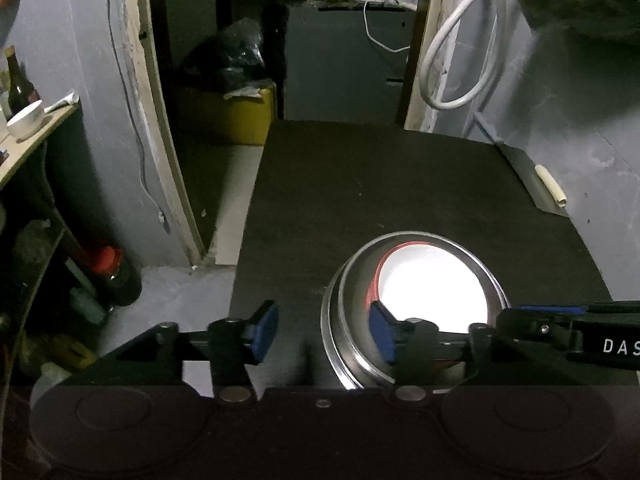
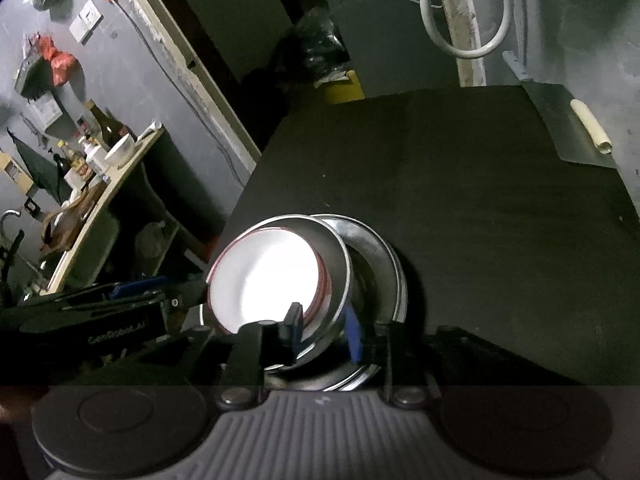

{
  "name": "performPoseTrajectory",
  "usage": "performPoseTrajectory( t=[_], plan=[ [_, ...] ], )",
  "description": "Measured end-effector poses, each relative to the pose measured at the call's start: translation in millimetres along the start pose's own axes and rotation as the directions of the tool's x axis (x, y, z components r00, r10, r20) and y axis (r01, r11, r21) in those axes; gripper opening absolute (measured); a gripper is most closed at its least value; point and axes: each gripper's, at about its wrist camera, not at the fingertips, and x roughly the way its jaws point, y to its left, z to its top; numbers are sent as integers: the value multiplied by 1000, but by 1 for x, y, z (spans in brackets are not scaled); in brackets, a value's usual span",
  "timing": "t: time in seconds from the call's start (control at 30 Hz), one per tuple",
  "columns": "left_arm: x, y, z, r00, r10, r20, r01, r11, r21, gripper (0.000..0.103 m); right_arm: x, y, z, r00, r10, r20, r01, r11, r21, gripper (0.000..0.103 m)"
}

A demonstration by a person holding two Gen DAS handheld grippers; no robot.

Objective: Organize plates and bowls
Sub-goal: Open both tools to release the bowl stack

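Note:
A white plate with a red rim (image 2: 268, 276) lies inside a steel bowl (image 2: 336, 280), which rests tilted on a wider steel plate (image 2: 380, 252) on the black table (image 2: 480, 200). My right gripper (image 2: 324, 334) straddles the steel bowl's near wall, one blue pad inside and one outside, with a small gap still showing. In the left wrist view the same steel bowl (image 1: 352, 344) holds the white plate (image 1: 432, 292). My left gripper (image 1: 324, 332) is open at the bowl's left side, its right pad over the rim.
A steel tray with a pale roll (image 2: 588, 128) sits at the table's far right. A wooden shelf (image 2: 116, 184) on the left carries bottles and a white bowl (image 1: 26, 120). A white hose (image 1: 460, 52) hangs on the wall behind.

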Motion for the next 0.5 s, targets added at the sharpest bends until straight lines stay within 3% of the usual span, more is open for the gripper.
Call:
performPoseTrajectory(
  t=[0.2,0.5],
  plan=[
    [-18,-1,-1,999,-18,34,17,1000,21,73,-15,7,-6,999,-18,50,18,1000,9,37],
    [-54,2,-5,990,-44,132,42,999,18,101,-54,20,-18,987,-56,154,56,998,10,67]
  ],
)
